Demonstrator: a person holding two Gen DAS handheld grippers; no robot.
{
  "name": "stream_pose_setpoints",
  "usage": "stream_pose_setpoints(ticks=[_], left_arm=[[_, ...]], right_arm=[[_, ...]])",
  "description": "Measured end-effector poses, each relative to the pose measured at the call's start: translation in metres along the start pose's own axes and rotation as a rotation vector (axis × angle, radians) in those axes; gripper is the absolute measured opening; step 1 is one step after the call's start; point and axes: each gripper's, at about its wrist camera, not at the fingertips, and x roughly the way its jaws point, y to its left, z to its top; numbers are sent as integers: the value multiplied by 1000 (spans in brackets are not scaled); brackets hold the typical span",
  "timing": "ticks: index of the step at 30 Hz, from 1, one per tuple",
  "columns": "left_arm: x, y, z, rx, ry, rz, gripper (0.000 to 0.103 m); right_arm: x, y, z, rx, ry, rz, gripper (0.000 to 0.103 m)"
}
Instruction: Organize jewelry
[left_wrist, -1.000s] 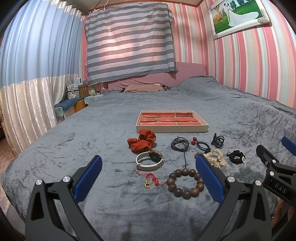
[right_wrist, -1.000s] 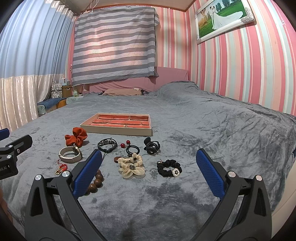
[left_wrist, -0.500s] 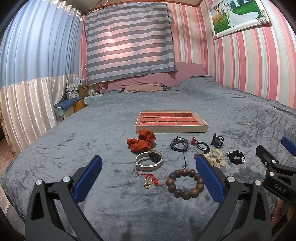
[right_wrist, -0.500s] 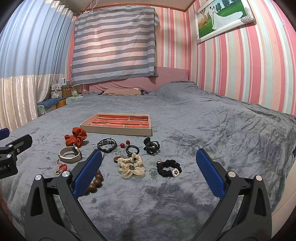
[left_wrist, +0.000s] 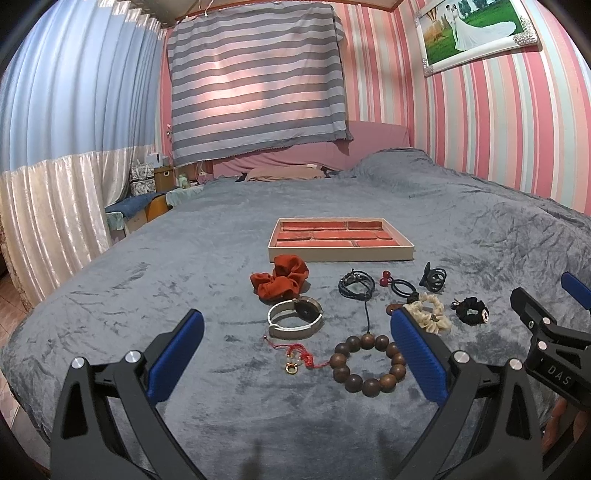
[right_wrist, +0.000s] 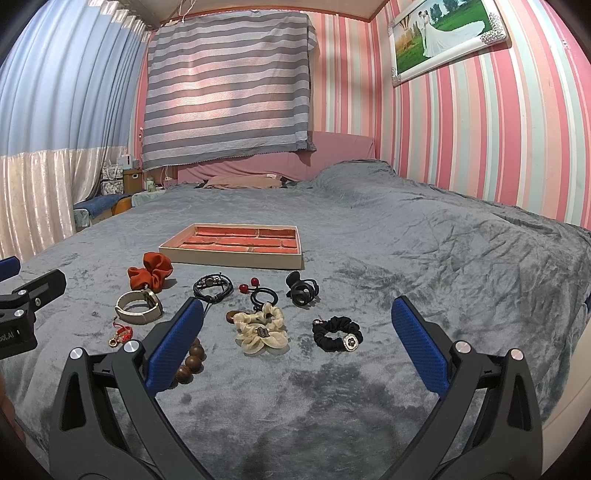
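Both sets of jaws stand spread wide with nothing between them: the left gripper (left_wrist: 295, 349) hovers low over the near part of the grey bedspread (left_wrist: 166, 266), and the right gripper (right_wrist: 297, 341) hovers alongside it to the right, also empty.

The jewelry lies scattered on the bedspread, all outside the tray (left_wrist: 341, 254), a cream-walled box with red-lined compartments that sits farther back. Just near of the tray's left corner is a rust-orange scrunchie (left_wrist: 280, 281), and nearer still, just beside it, a pale watch (left_wrist: 295, 318) with a dark face. Nearest on the left lies a red cord charm (left_wrist: 297, 360) with a gold ring, its cord reaching the wooden bead bracelet (left_wrist: 367, 363), which rests between the left gripper's fingertips in the left wrist view. To the right of the scrunchie is a black braided cord bracelet (left_wrist: 356, 288), then a black hair tie with red beads (left_wrist: 397, 286) and a black coiled hair clip (left_wrist: 434, 282). Nearer, a cream scrunchie (right_wrist: 262, 330) lies beside a black scrunchie (right_wrist: 337, 334) bearing a round ornament; both lie between the right gripper's fingertips in the right wrist view.

A striped curtain (right_wrist: 225, 88) hangs on the far wall, and a framed wedding photo (right_wrist: 447, 35) is on the pink striped wall to the right.
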Motion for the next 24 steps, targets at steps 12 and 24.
stream_pose_setpoints(ticks=[12,24], left_arm=[[20,-2,4,21,31,-25,99],[68,13,34,17,79,-32,99]], right_arm=[[21,1,-3,7,45,24,99],[82,-13,15,62,181,30,99]])
